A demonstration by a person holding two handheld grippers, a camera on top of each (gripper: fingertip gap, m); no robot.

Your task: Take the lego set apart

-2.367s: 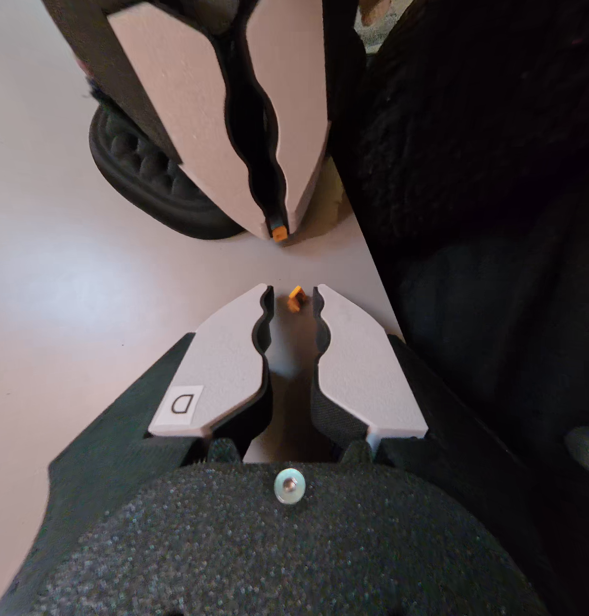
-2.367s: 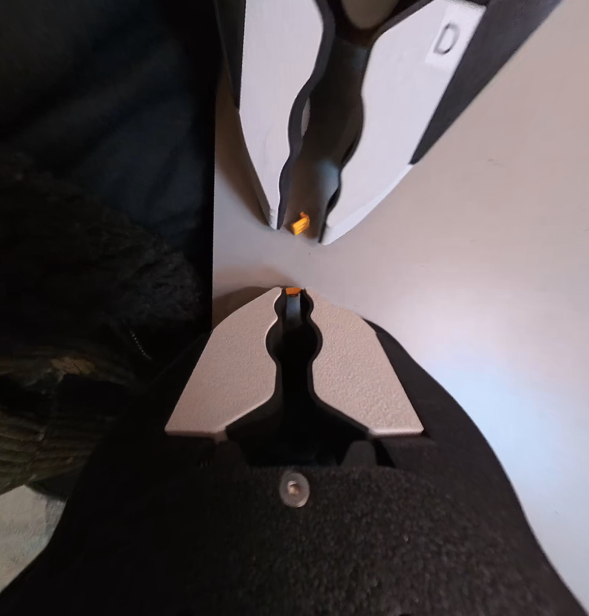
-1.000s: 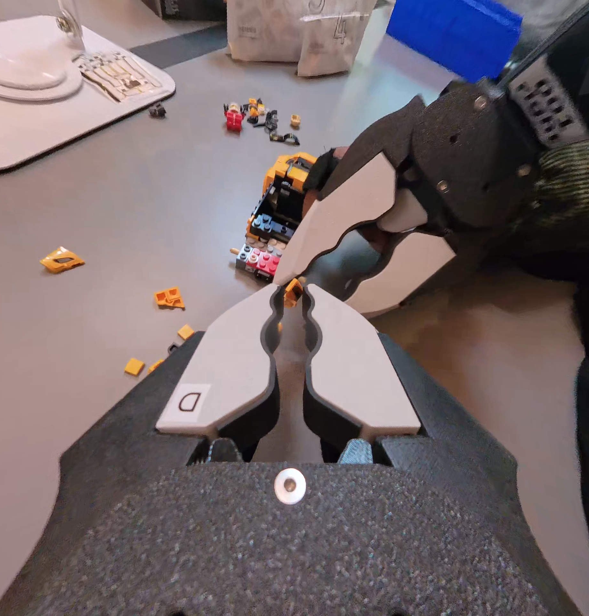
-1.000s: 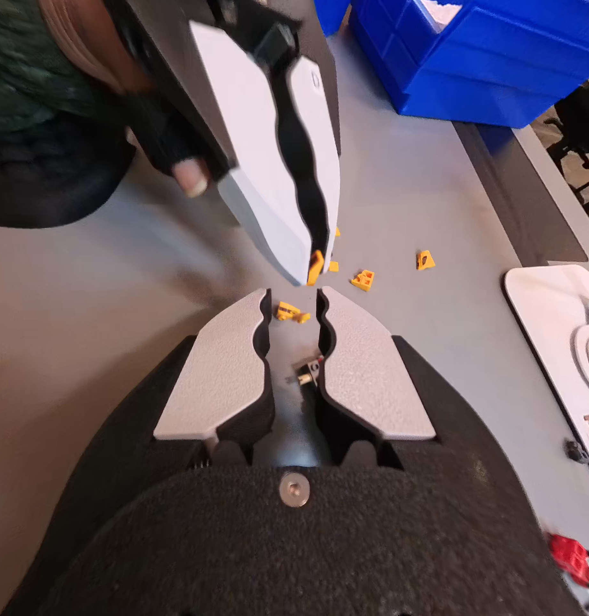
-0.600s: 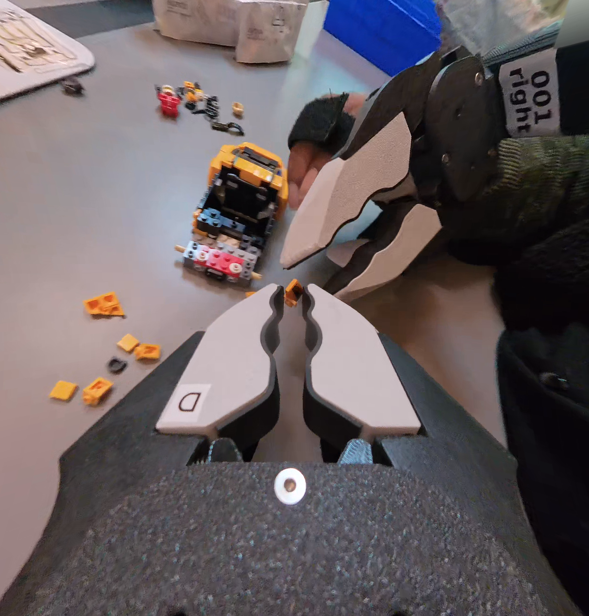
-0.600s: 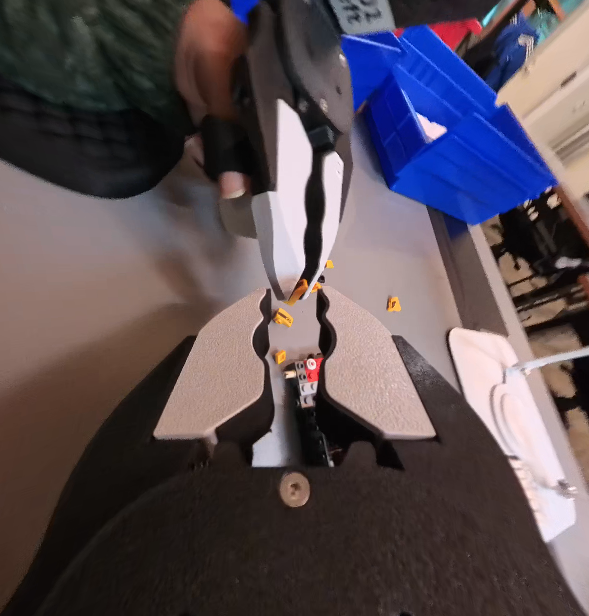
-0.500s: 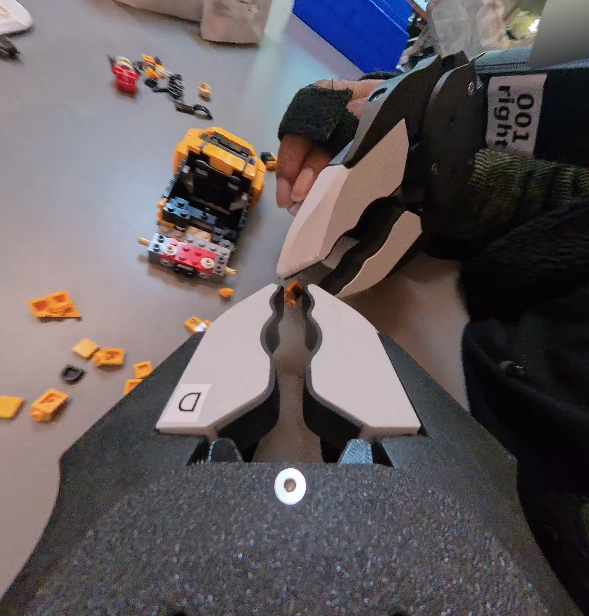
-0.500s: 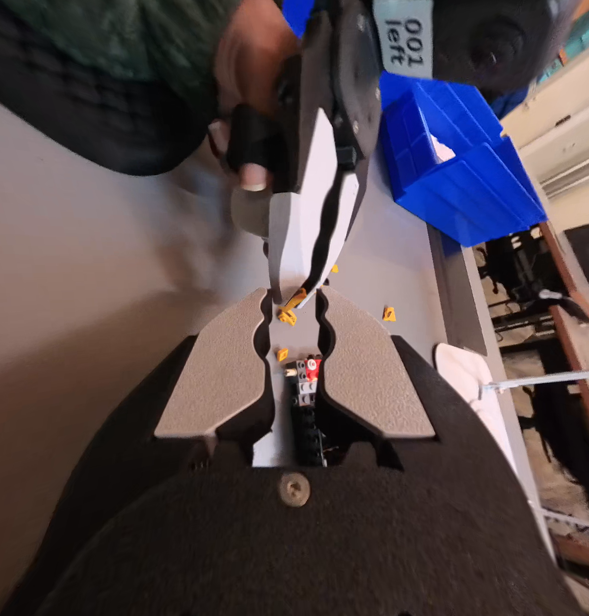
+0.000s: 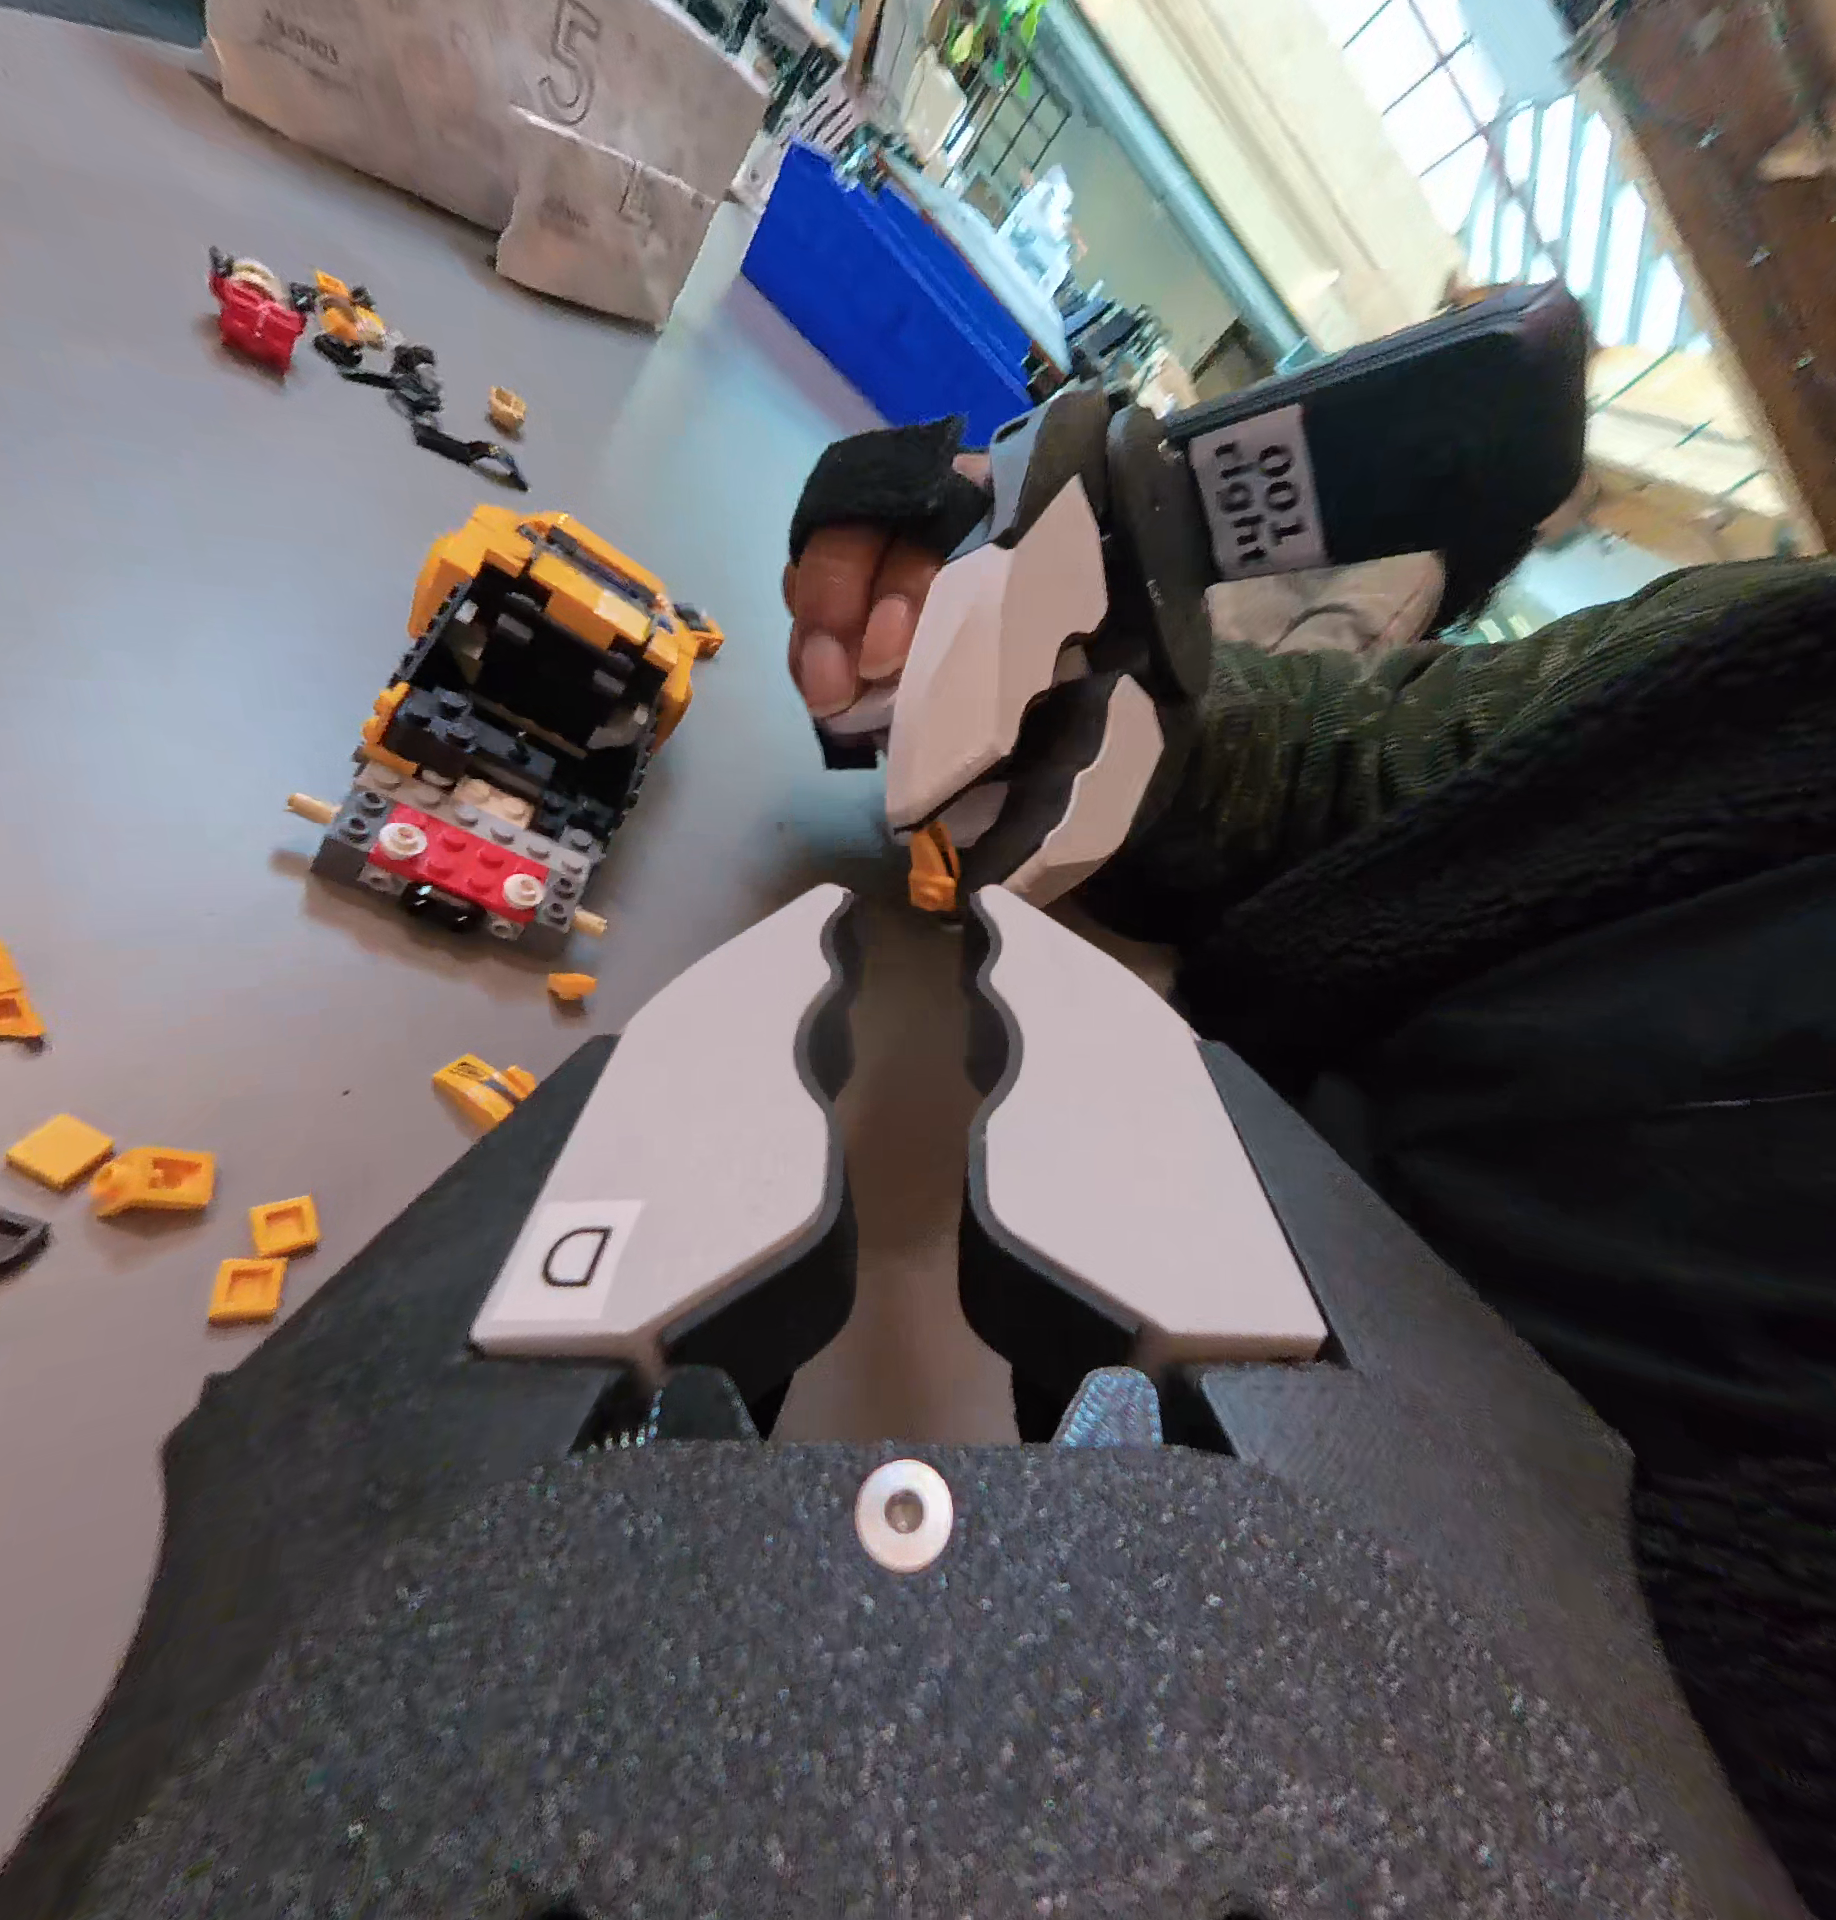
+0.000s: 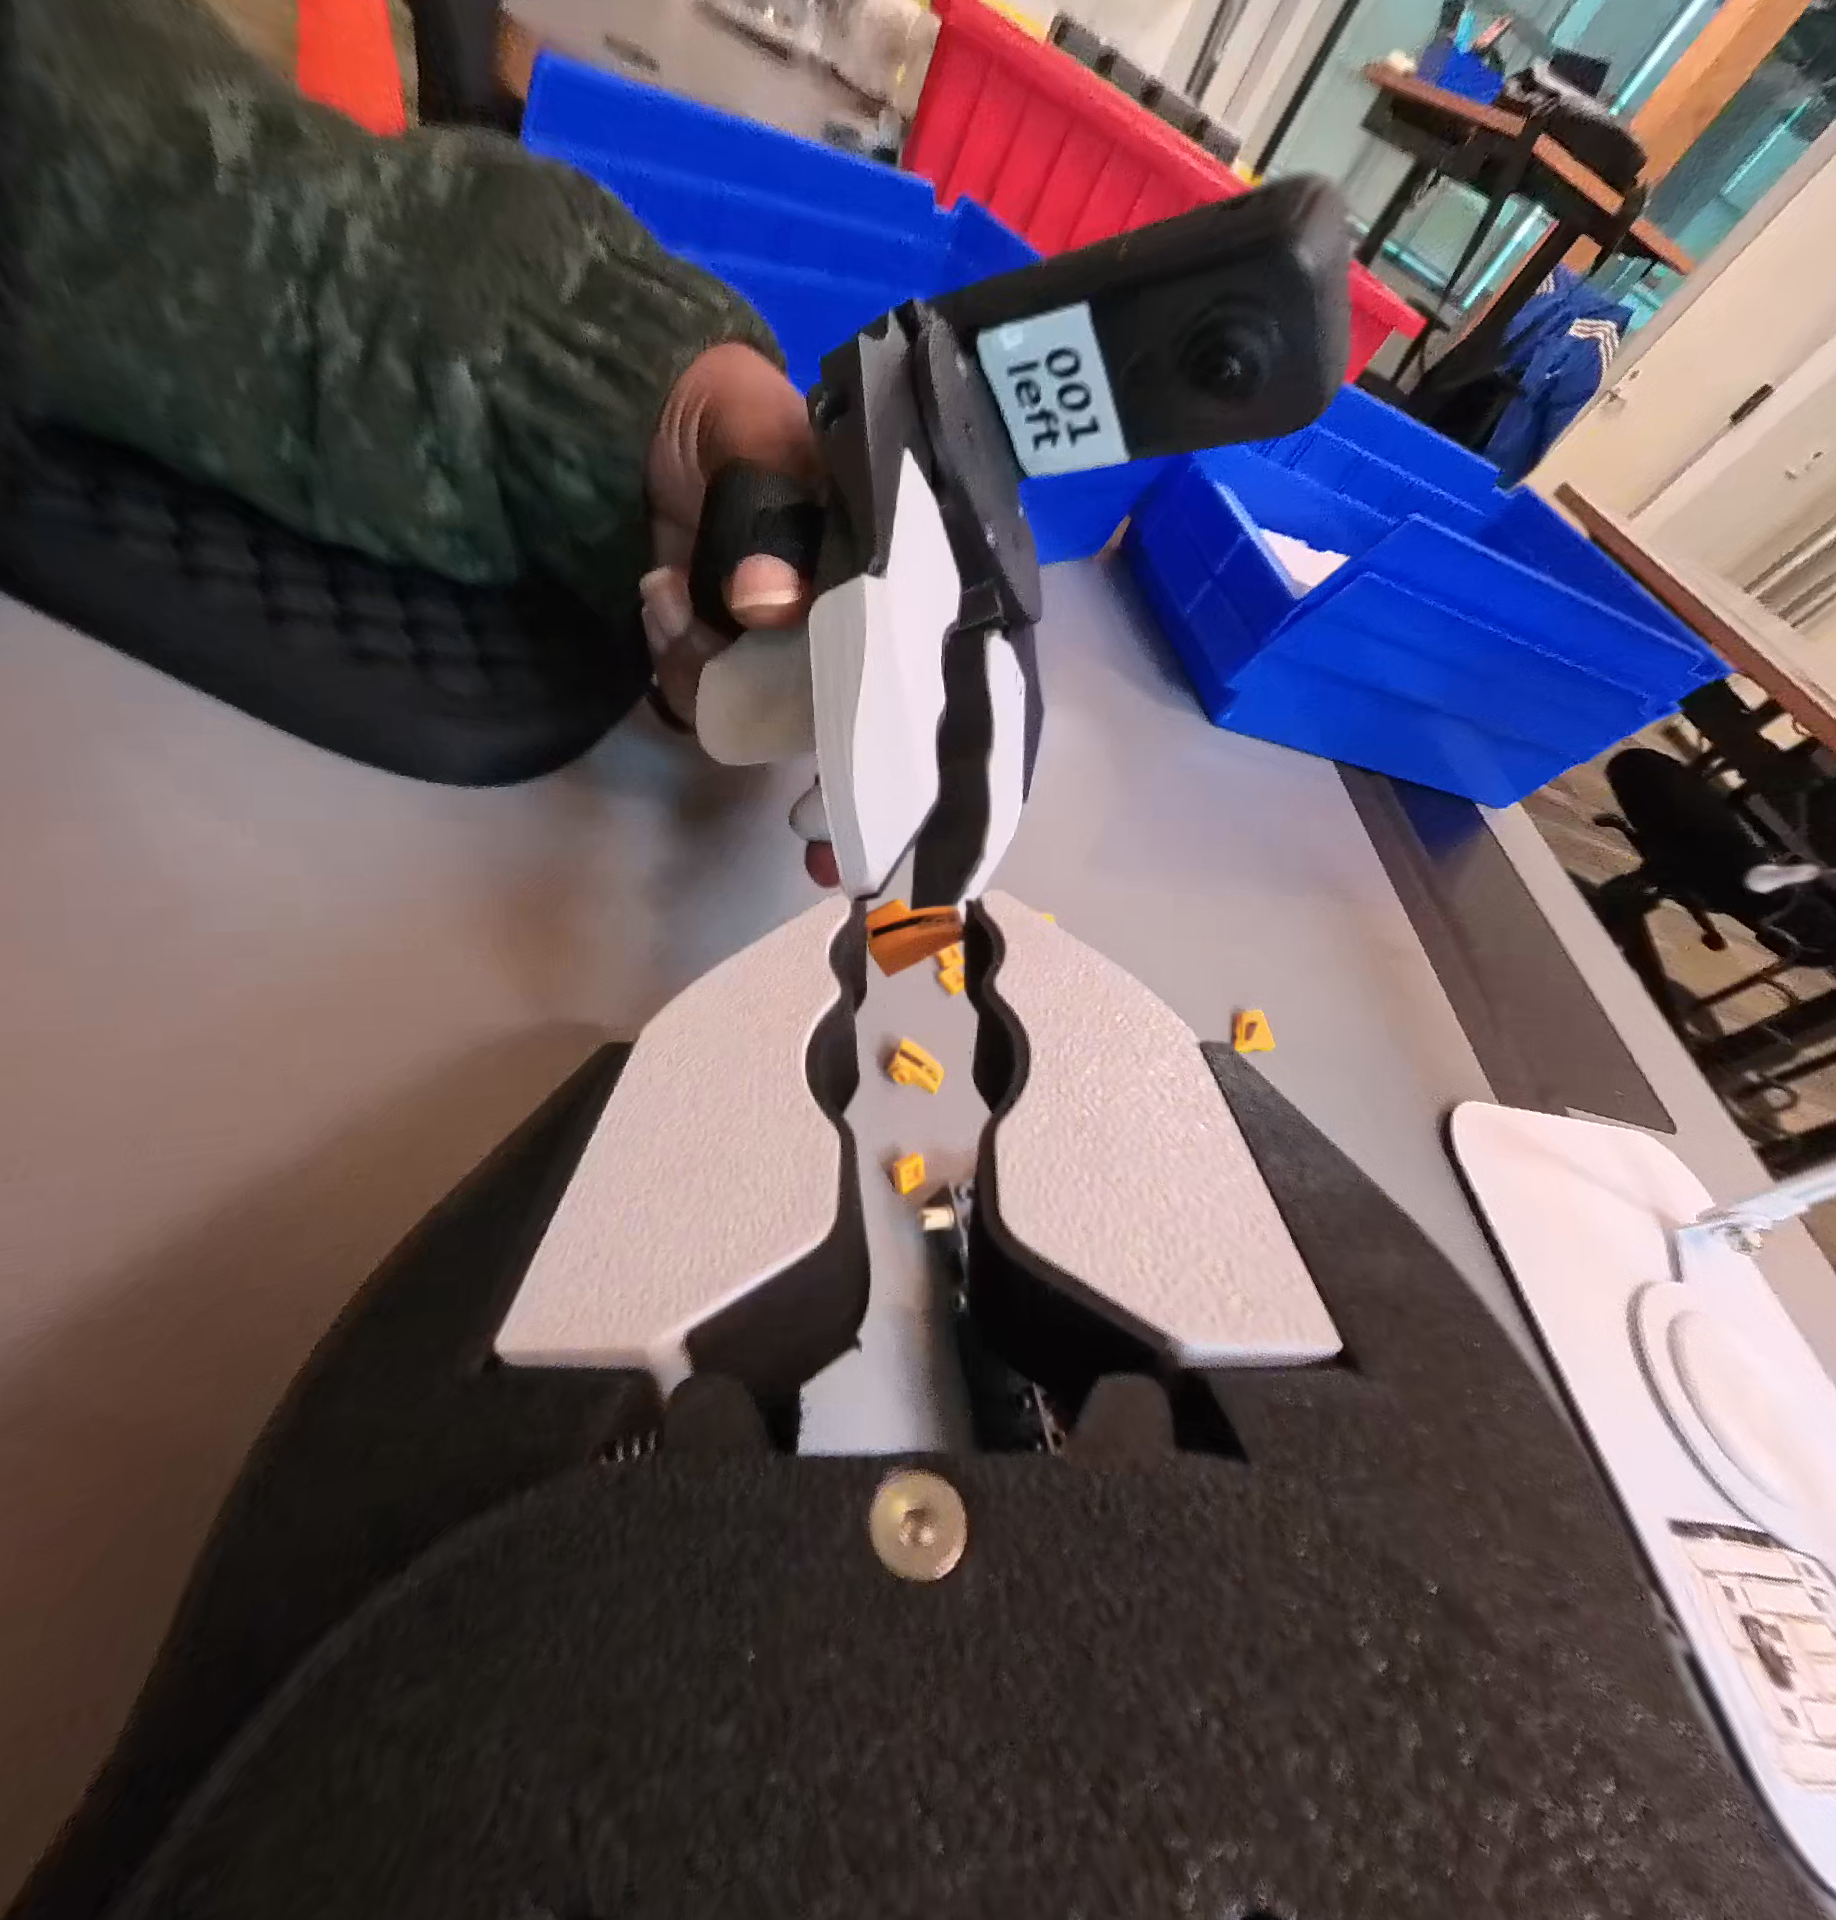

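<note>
Grey worktop (image 9: 166, 623) fills both views, its far edge lost behind blue bins (image 10: 1413, 644) and grey paper bags (image 9: 457, 114); background blurred. A white mat (image 10: 1579, 1247) is cut off at the right edge. A green sleeve (image 10: 322, 343) covers the near-left corner of the worktop. The lego car (image 9: 519, 727), yellow shell with the black inside and red-grey front exposed, sits on the worktop left of both tools. In the right wrist view it is nearly all hidden behind the fingers, only a sliver showing. The left gripper (image 9: 916, 906) has its fingers released, gap moderate, nothing between them. The right gripper (image 10: 912, 920) has its fingers clenched on a small orange piece (image 9: 933, 871), held in the air above the worktop just past the left tips. Whether the left tips touch it is hard to make out. Loose orange tiles (image 9: 155, 1179) lie scattered near left, and small red and black bits (image 9: 254, 317) lie farther back.
</note>
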